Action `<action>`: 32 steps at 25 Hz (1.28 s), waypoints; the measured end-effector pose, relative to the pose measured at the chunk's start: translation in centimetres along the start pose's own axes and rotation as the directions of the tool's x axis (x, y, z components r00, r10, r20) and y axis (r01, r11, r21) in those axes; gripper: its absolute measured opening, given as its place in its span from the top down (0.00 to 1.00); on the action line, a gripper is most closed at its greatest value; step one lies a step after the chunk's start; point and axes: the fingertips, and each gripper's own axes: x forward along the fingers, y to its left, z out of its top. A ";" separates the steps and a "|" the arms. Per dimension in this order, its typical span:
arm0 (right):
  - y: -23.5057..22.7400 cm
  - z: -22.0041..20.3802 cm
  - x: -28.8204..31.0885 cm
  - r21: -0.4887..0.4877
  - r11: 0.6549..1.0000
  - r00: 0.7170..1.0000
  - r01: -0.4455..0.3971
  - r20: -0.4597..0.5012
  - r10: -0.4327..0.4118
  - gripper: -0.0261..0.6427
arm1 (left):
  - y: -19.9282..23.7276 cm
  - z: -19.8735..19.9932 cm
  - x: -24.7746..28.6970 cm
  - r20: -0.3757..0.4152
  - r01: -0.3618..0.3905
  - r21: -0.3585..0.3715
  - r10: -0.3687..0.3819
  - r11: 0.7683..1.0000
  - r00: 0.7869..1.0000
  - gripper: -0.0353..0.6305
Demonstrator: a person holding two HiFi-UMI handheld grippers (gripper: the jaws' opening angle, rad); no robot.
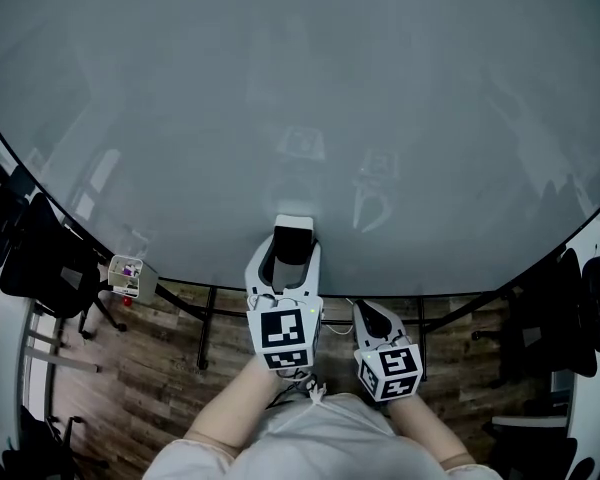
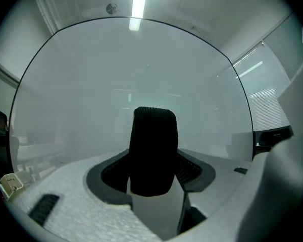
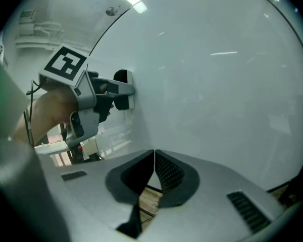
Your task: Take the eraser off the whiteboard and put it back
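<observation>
The whiteboard [image 1: 300,108] fills the head view. My left gripper [image 1: 291,260] is shut on the eraser [image 1: 293,236], a black block with a white end, and holds it level at the board's lower edge. The white end sits at the board surface; whether it touches, I cannot tell. In the left gripper view the black eraser [image 2: 152,150] stands between the jaws of the left gripper [image 2: 154,173]. The right gripper view shows the left gripper [image 3: 116,91] and the eraser [image 3: 123,88] at the whiteboard [image 3: 217,84]. My right gripper [image 1: 372,318] [image 3: 154,171] is shut and empty, a little back from the board.
Black chairs stand at the left [image 1: 40,258] and right [image 1: 570,318] of the board. A small box [image 1: 130,273] sits low on the left. The board's stand legs [image 1: 205,328] rise from the wooden floor [image 1: 150,368].
</observation>
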 end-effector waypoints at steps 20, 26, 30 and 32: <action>3.0 -1.3 -0.3 -0.011 1.000 0.999 -0.023 -0.030 0.022 0.92 | 0.7 -6.7 -5.3 -0.076 0.024 -0.020 -0.026 1.000 0.997 0.66; 4.2 -2.2 -0.4 -0.012 1.000 0.999 -0.028 -0.043 0.028 0.92 | -0.2 -10.3 -7.2 -0.148 0.038 -0.031 -0.042 0.999 0.988 0.87; 4.7 -2.7 -0.7 -0.012 1.000 0.999 -0.022 -0.044 0.022 0.92 | -1.5 -11.9 -8.2 -0.185 0.096 -0.037 -0.101 0.995 0.978 0.91; 4.8 -2.6 -1.0 -0.012 1.000 1.000 -0.008 -0.029 0.007 0.92 | -2.4 -13.0 -8.9 -0.211 0.131 -0.053 -0.139 0.990 0.967 0.92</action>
